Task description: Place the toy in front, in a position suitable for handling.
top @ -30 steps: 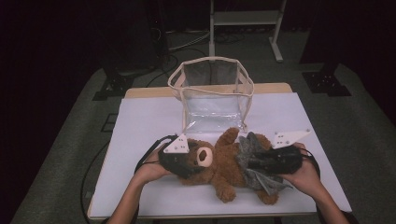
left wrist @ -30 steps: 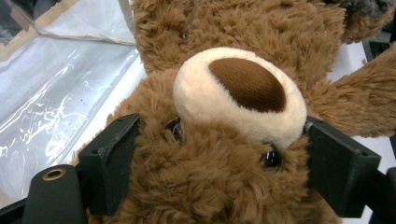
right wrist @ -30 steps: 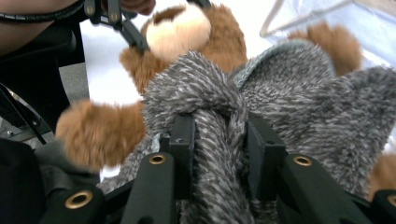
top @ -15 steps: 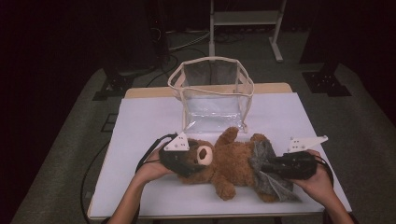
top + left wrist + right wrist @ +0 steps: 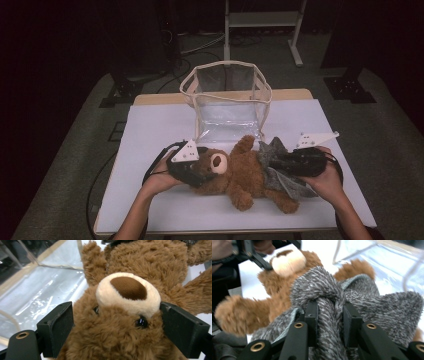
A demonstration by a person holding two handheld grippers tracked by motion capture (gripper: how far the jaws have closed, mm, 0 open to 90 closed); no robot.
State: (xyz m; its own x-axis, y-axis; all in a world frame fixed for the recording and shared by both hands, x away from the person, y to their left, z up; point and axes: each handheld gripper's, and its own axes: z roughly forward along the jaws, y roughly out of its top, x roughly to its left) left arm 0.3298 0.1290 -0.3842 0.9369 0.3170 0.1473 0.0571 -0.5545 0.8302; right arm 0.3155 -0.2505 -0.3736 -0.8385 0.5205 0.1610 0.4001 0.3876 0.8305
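Two hand-held grippers work on a brown plush teddy bear (image 5: 240,172) lying on a white table.

The left gripper (image 5: 116,322) has its two black jaws standing wide on either side of the bear's head, each against the fur beside the cream muzzle; they have just been opening, and whether they press on the head cannot be told. The right gripper (image 5: 327,312) has its jaws closed on a bunched fold of a grey knitted cloth (image 5: 362,295) that wraps the bear's lower body. The bear lies on its back across the near middle of the white table top (image 5: 150,125), head to the left, legs to the right. Just beyond it, toward the far edge, stands a clear plastic bag with cream trim (image 5: 227,100), open at the top.
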